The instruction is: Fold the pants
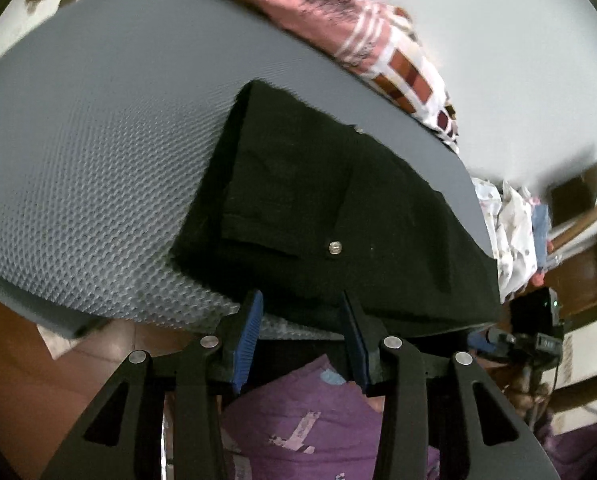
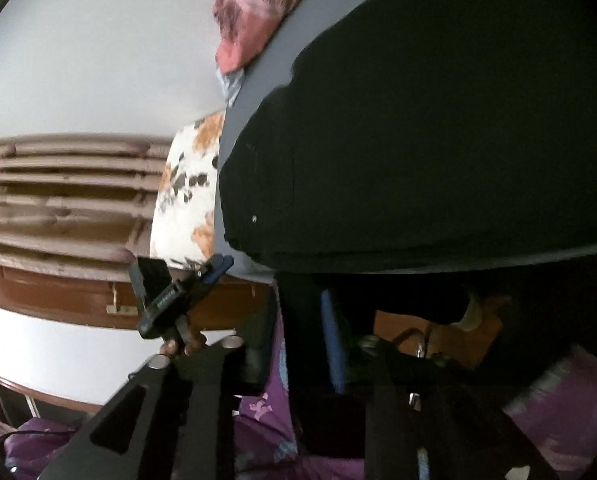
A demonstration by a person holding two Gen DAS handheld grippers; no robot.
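The black pants (image 1: 330, 200) lie folded on the grey textured mat (image 1: 98, 160), with a metal button (image 1: 334, 247) facing up. My left gripper (image 1: 302, 298) hovers at the pants' near edge. Its blue pads (image 1: 250, 332) stand apart with nothing between them. In the right wrist view the pants (image 2: 438, 120) fill the upper right as a dark mass. My right gripper (image 2: 298, 308) sits below the mat's edge with its jaws apart. The gap is dark, and I see no cloth pinched in it. A hand (image 2: 184, 342) holds the left gripper (image 2: 178, 270) at the mat's corner.
A heap of pink and patterned clothes (image 1: 338, 20) lies along the mat's far edge. White flowered cloth (image 1: 510, 232) hangs off the right end. A black device with a green light (image 1: 538, 316) is beside it. Purple clothing (image 1: 318, 420) is below the grippers, wooden furniture (image 2: 58, 200) to the left.
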